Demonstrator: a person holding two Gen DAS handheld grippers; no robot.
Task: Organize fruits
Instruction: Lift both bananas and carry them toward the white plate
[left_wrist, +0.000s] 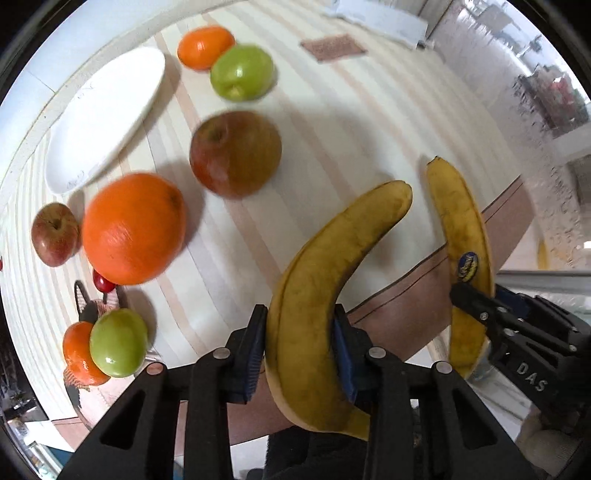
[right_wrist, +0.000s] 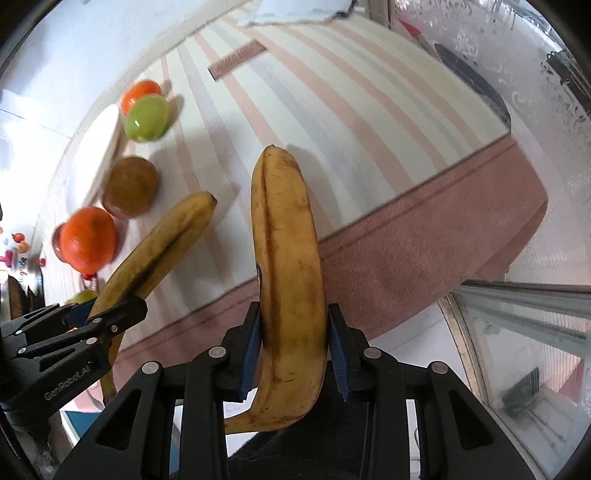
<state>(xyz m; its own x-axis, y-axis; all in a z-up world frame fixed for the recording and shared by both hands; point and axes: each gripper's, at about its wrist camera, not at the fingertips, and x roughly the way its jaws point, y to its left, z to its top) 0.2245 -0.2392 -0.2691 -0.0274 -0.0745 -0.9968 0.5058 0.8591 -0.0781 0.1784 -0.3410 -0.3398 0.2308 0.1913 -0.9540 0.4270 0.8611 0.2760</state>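
Two curved, brown-flecked bananas: left gripper (left_wrist: 299, 354) pinches one (left_wrist: 325, 280), right gripper (right_wrist: 293, 354) another (right_wrist: 288, 280); sticker (left_wrist: 468, 266) visible only in left view.

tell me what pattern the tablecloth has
Cream with pale pink and grey stripes and a brownish-pink border; the tablecloth shows best in the right wrist view.

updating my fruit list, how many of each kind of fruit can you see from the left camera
bananas: 2
oranges: 3
green apples: 2
red apples: 2
total: 9
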